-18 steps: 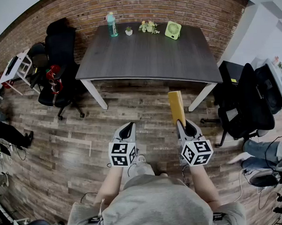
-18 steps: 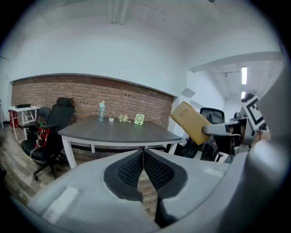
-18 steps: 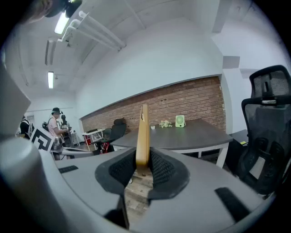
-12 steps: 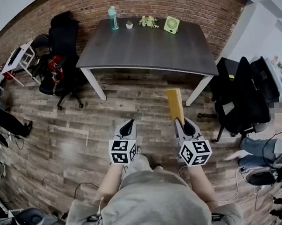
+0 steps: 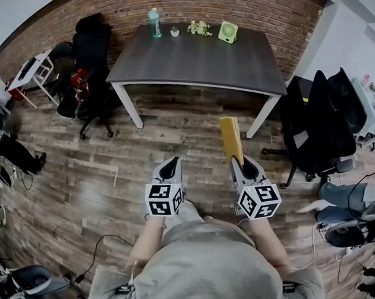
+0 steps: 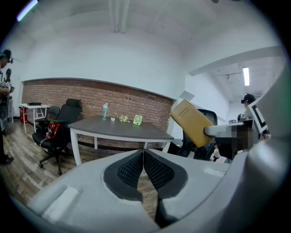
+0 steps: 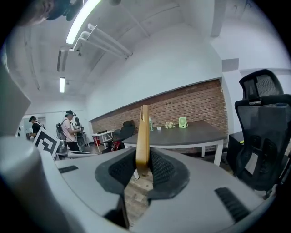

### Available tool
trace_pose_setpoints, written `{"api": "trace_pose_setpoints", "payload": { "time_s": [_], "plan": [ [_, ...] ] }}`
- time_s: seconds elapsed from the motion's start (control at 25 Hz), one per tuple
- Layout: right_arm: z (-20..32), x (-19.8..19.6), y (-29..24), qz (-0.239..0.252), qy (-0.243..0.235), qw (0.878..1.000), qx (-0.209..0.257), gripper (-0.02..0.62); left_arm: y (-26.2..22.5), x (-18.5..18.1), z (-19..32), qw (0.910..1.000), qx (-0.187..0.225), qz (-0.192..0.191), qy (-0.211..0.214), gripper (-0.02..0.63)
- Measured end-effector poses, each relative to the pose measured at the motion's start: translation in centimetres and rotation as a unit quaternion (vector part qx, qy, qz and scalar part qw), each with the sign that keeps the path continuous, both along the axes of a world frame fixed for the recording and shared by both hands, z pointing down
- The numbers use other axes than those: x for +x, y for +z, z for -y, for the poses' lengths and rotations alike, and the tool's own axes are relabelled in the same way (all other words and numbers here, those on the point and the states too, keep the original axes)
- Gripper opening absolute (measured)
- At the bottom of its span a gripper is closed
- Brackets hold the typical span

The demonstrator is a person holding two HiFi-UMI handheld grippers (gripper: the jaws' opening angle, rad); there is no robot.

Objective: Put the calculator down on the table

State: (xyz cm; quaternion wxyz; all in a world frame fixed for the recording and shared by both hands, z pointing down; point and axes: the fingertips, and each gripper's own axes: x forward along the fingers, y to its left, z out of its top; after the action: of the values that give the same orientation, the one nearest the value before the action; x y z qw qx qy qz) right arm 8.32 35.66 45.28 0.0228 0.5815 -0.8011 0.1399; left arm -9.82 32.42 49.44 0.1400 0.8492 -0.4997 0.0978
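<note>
A flat yellow calculator (image 5: 231,139) stands on edge in my right gripper (image 5: 241,164), which is shut on its lower end; in the right gripper view the calculator (image 7: 143,136) rises thin and upright between the pads. It also shows at the right of the left gripper view, calculator (image 6: 193,123). My left gripper (image 5: 168,172) is shut with nothing in it, its pads meeting (image 6: 143,160). Both grippers hang over the wooden floor, short of the dark grey table (image 5: 196,68), which stands ahead by the brick wall.
On the table's far edge stand a bottle (image 5: 155,22), a small pot (image 5: 174,32), small figures (image 5: 199,28) and a green fan (image 5: 227,32). Black office chairs stand left (image 5: 85,70) and right (image 5: 320,127) of the table. Cables lie on the floor. People stand at the left (image 7: 70,129).
The table has drawn a little nearer and shifted in the head view as the person steps toward it. Both grippers keep their places before the body, the calculator still held.
</note>
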Motion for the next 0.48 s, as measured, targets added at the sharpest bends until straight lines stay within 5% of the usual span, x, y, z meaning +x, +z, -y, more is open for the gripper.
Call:
{"api": "trace_pose_setpoints", "payload": {
  "time_s": [0.48],
  "plan": [
    [-1.2, 1.9, 0.4, 0.007, -0.007, 1.0, -0.002, 0.083, 0.1, 2.2, -1.5, 0.9998, 0.0, 0.019, 0.004, 0.021]
  ]
}}
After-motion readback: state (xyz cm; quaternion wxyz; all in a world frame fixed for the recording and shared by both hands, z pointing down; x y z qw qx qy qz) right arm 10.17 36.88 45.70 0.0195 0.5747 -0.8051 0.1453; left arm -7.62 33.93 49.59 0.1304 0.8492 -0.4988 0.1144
